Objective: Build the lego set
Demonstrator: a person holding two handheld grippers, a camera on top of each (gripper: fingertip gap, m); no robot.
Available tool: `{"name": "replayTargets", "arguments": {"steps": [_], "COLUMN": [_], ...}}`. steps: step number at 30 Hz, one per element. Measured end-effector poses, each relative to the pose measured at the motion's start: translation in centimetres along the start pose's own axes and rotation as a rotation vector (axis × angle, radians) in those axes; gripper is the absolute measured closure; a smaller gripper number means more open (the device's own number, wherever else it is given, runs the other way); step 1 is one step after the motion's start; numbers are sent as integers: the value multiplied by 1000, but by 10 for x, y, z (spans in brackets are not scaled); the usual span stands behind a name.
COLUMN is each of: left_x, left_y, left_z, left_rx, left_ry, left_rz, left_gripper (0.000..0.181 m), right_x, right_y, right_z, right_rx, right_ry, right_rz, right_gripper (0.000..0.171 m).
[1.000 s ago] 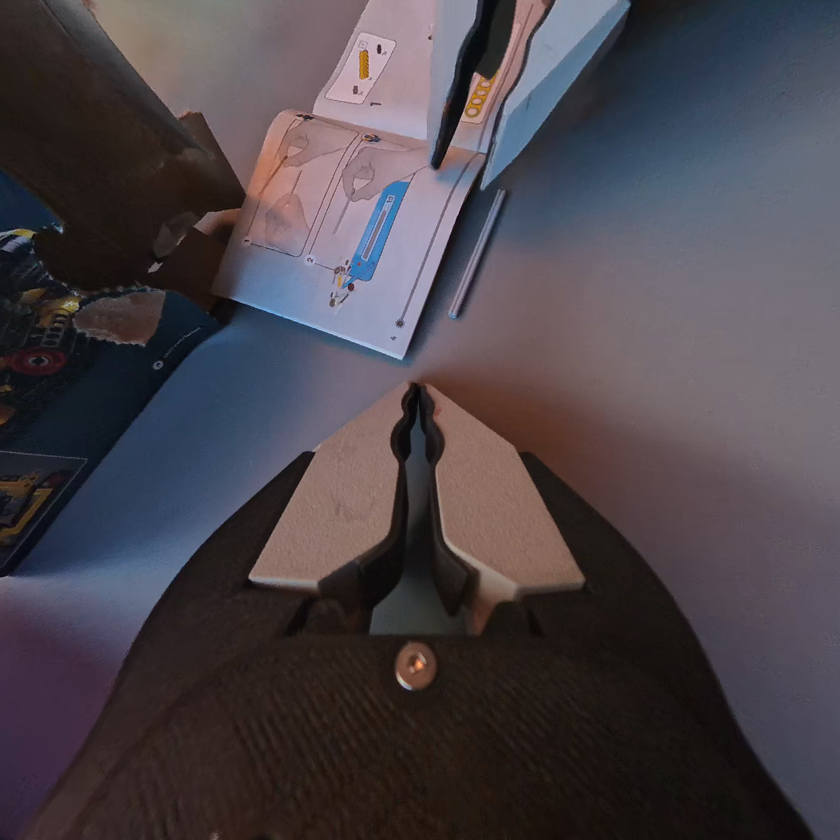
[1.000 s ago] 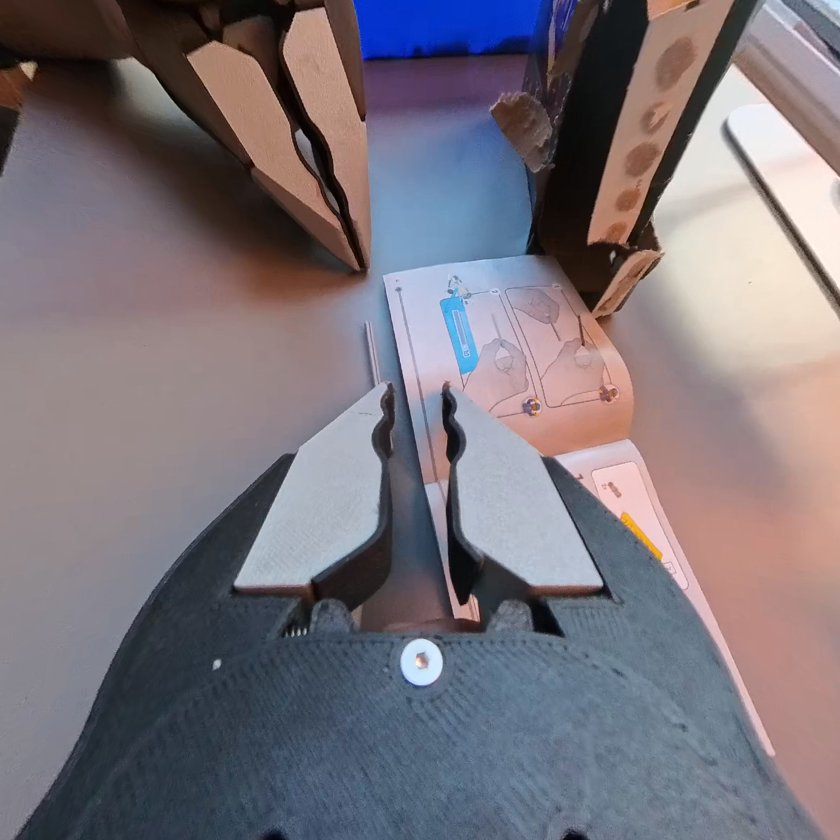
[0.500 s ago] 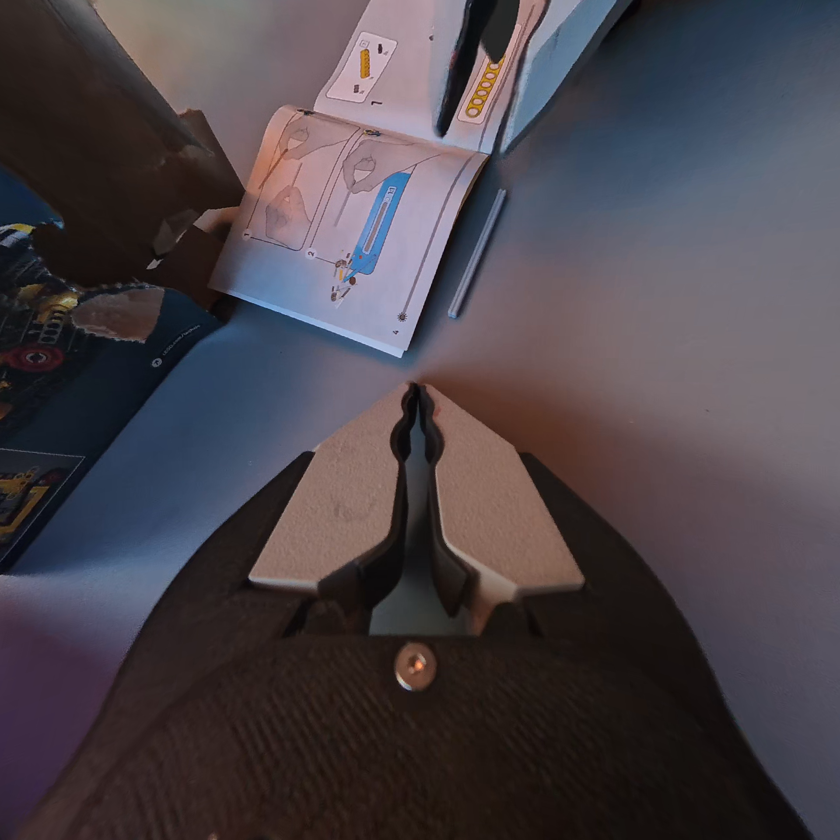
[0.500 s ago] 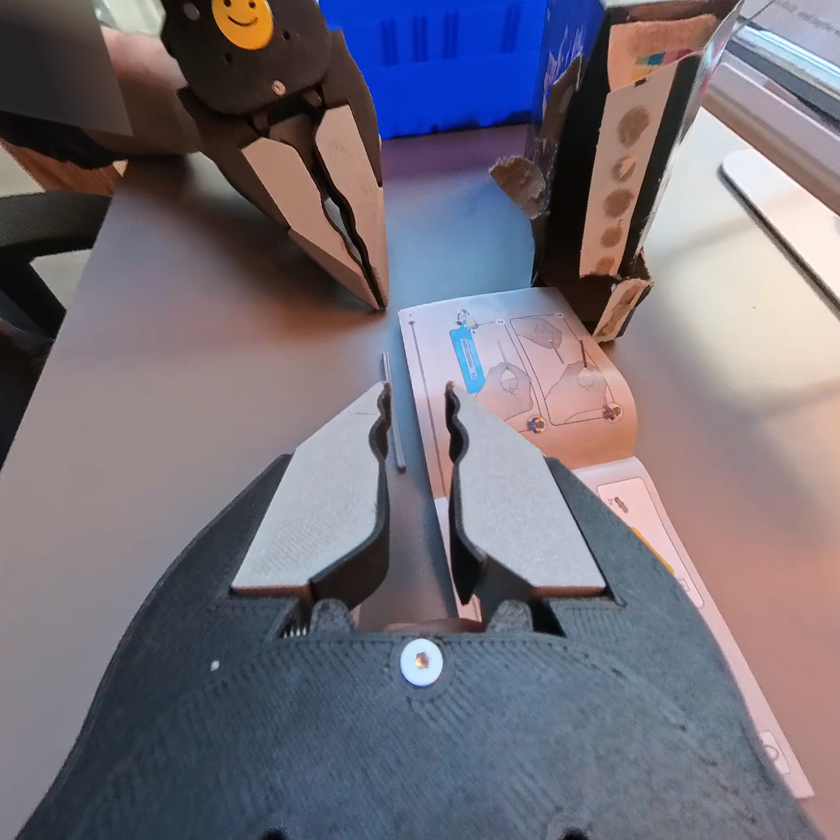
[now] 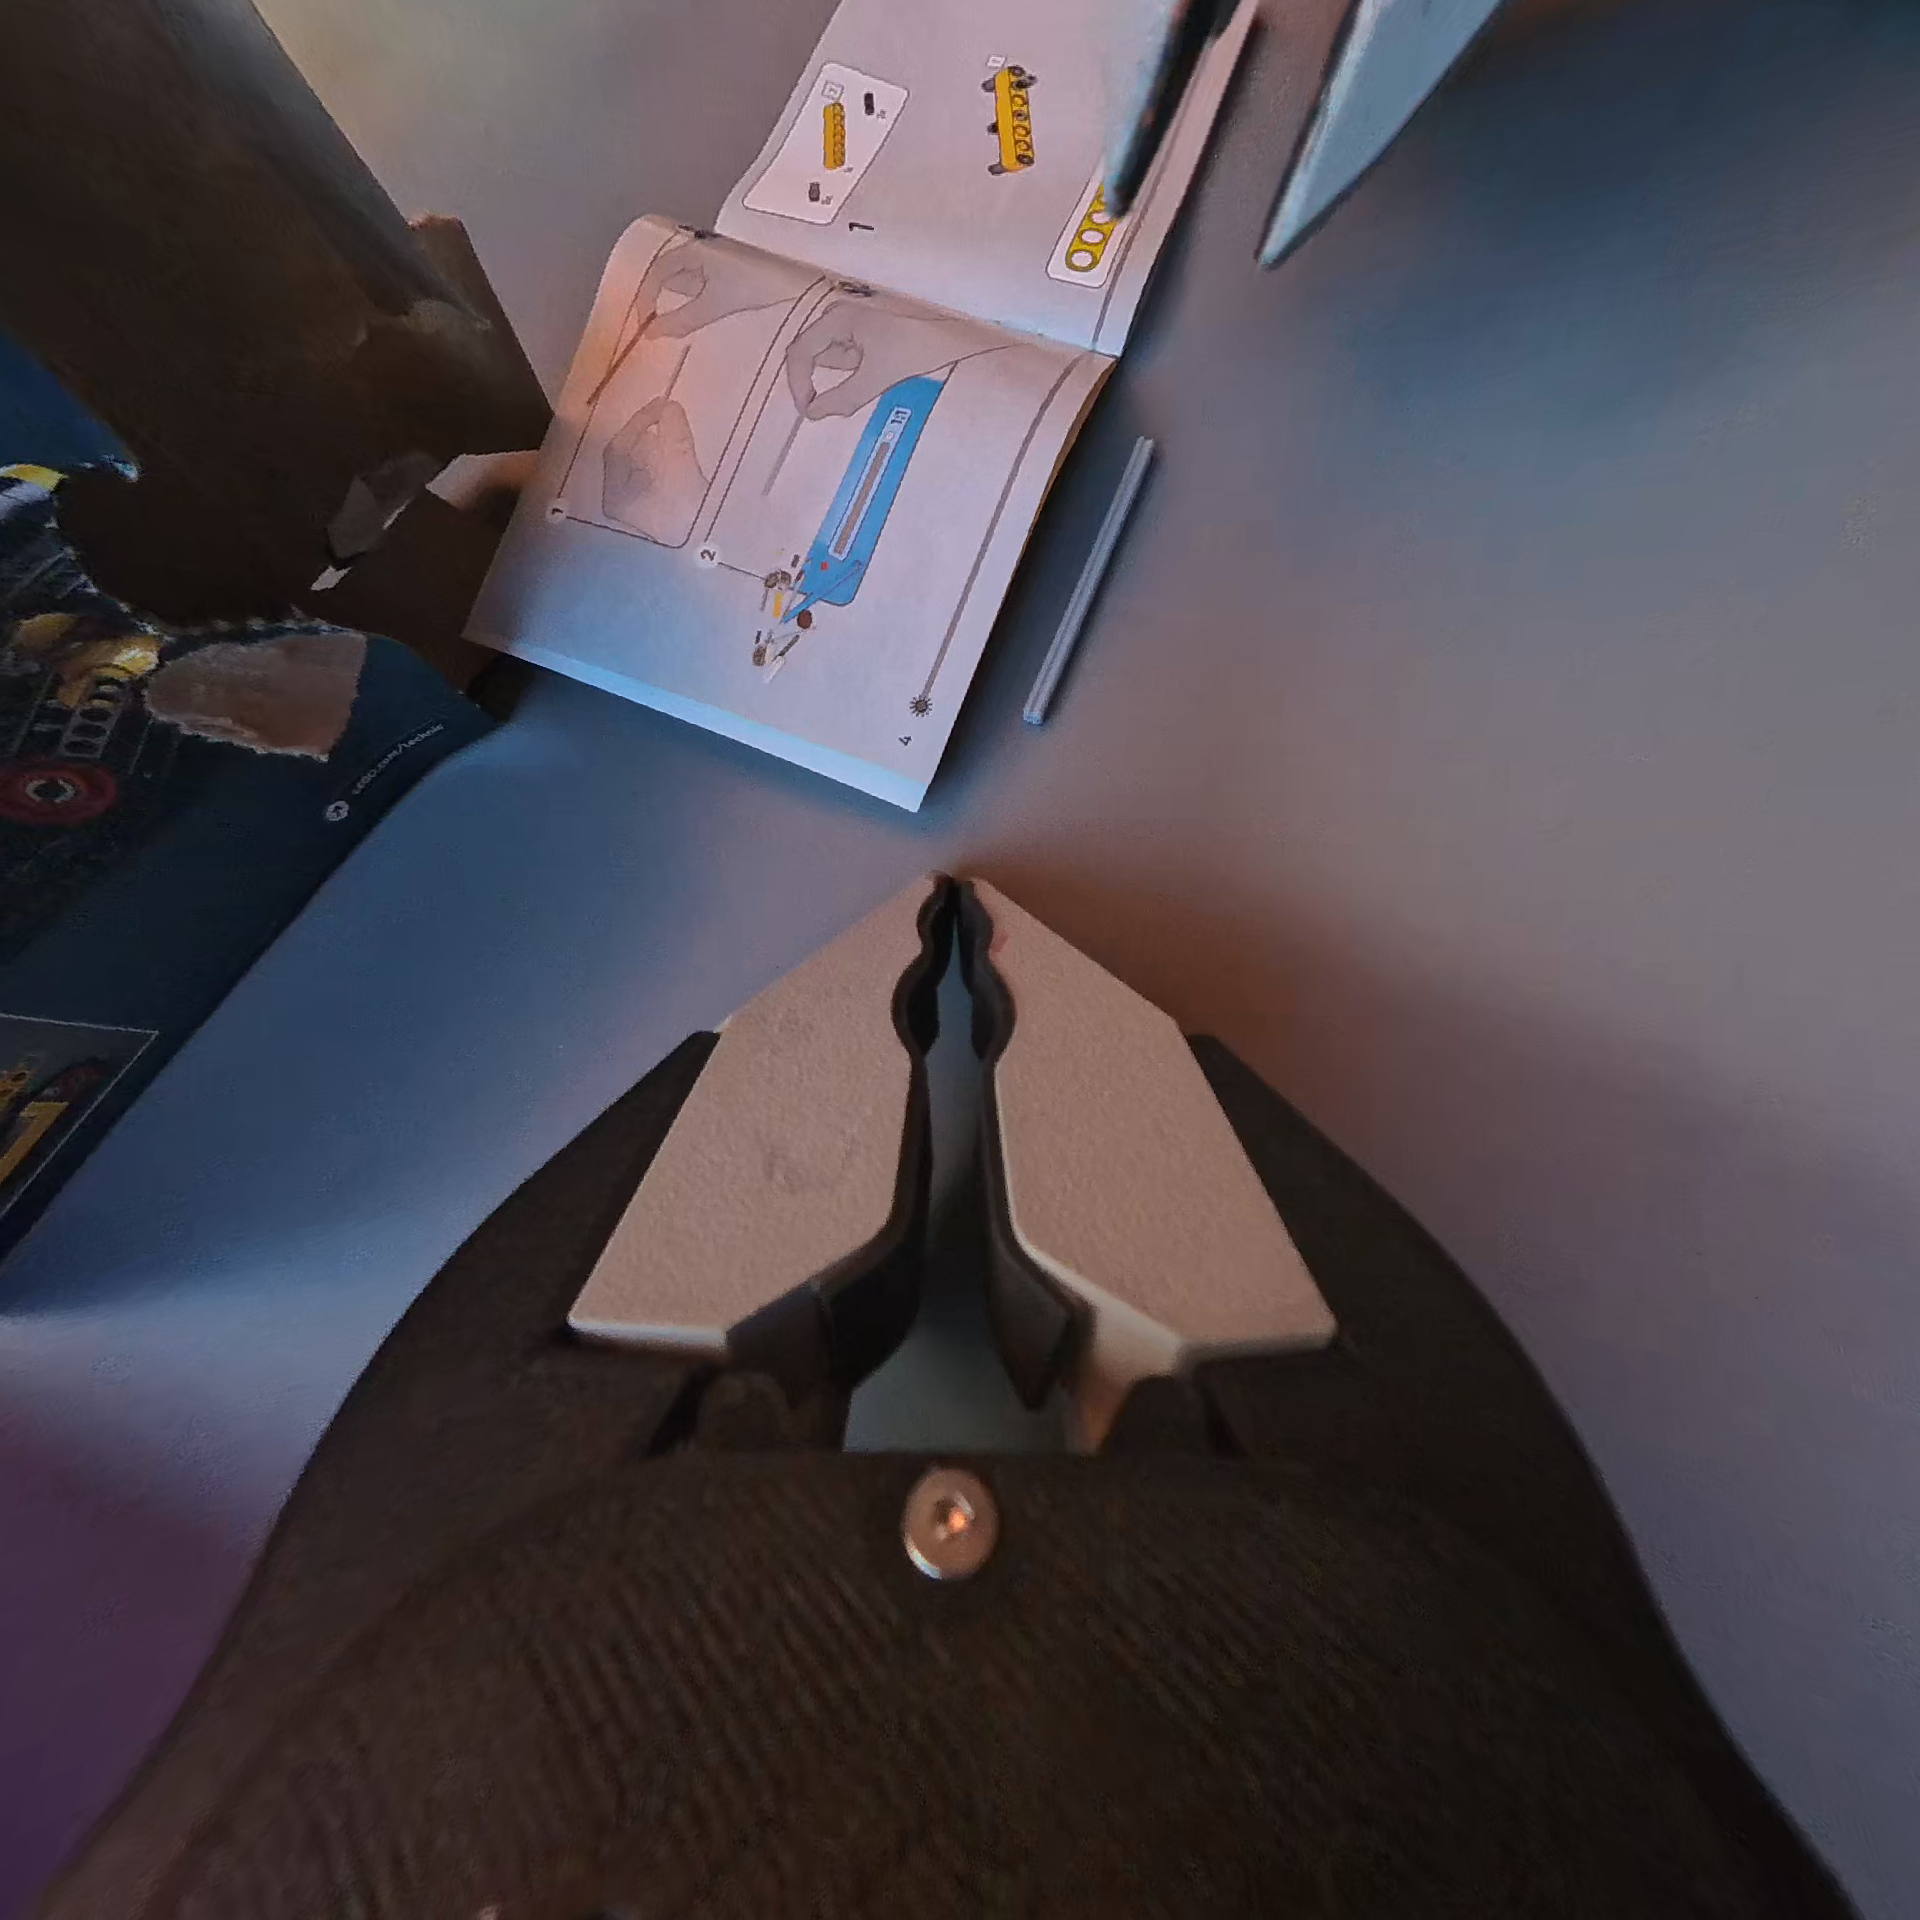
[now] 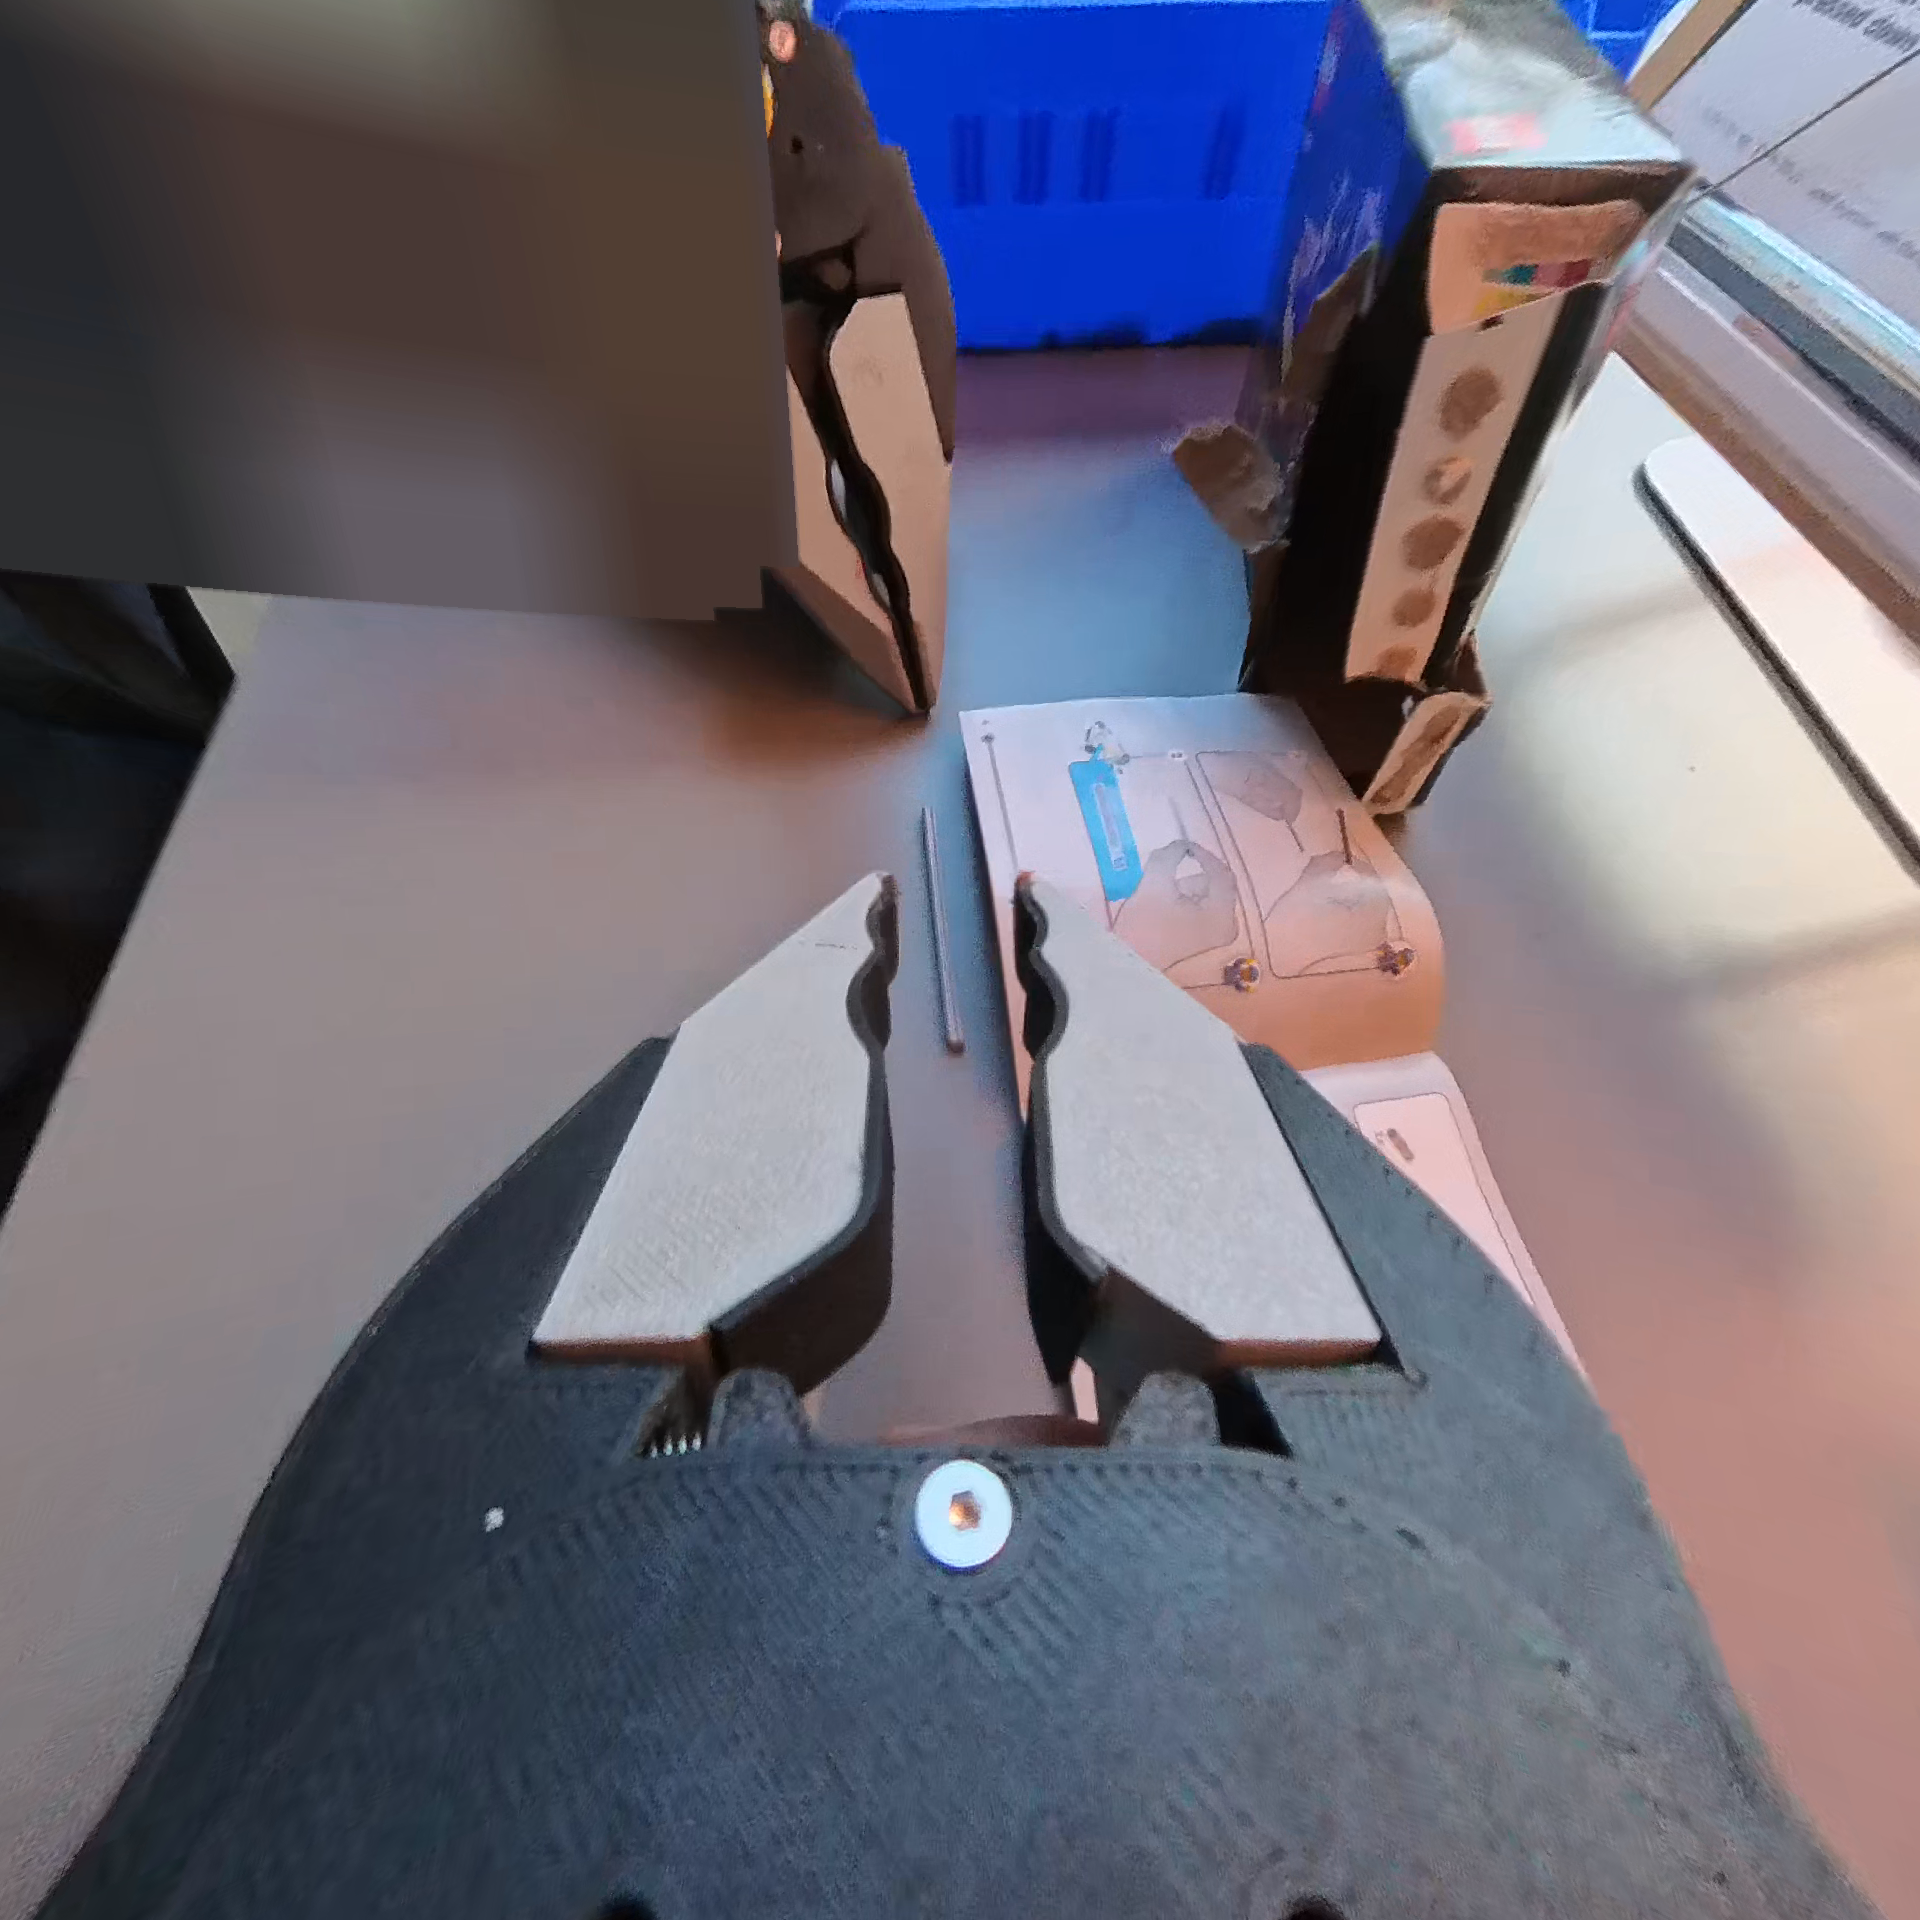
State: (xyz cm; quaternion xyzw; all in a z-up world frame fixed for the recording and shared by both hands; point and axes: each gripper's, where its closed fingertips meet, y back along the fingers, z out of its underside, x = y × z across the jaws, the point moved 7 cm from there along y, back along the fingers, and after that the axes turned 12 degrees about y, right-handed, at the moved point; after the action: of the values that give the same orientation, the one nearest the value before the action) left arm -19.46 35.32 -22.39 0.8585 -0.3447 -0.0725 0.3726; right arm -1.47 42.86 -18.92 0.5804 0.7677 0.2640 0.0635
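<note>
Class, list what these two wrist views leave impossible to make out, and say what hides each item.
- Right claw: left wrist view, cut off by the top edge and blurred.
- Left claw: right wrist view, upper body behind a blur patch.
- Lego box: contents hidden by its walls.
- Instruction booklet: near page covered by the right claw.
- Thin grey rod: cross-section too small.

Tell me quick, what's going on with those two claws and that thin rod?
Left gripper shut, empty, resting near the booklet. Right gripper open, above the table, thin grey rod lying between its fingertips, not gripped. Nothing in the way.
</note>
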Motion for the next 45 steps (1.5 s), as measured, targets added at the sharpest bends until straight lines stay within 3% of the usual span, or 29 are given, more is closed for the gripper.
{"name": "replayTargets", "arguments": {"steps": [12, 23, 29, 36, 45], "left_x": [0, 1, -1, -1, -3], "left_y": [0, 1, 1, 1, 1], "left_z": [0, 1, 1, 2, 2], "left_rx": [0, -1, -3, -6, -12], "left_ry": [-3, -7, 11, 24, 54], "left_rz": [-2, 2, 19, 33, 67], "left_gripper": [181, 181, 181, 181, 181], "right_x": [-8, -12, -11, -15, -6], "right_y": [-19, -23, -27, -29, -3], "right_z": [19, 24, 25, 21, 2], "right_rx": [-219, -269, -241, -231, -39], "right_ry": [55, 75, 25, 36, -28], "right_rz": [-10, -37, -47, -59, -83], "right_gripper": [153, 156, 170, 171, 171]}}
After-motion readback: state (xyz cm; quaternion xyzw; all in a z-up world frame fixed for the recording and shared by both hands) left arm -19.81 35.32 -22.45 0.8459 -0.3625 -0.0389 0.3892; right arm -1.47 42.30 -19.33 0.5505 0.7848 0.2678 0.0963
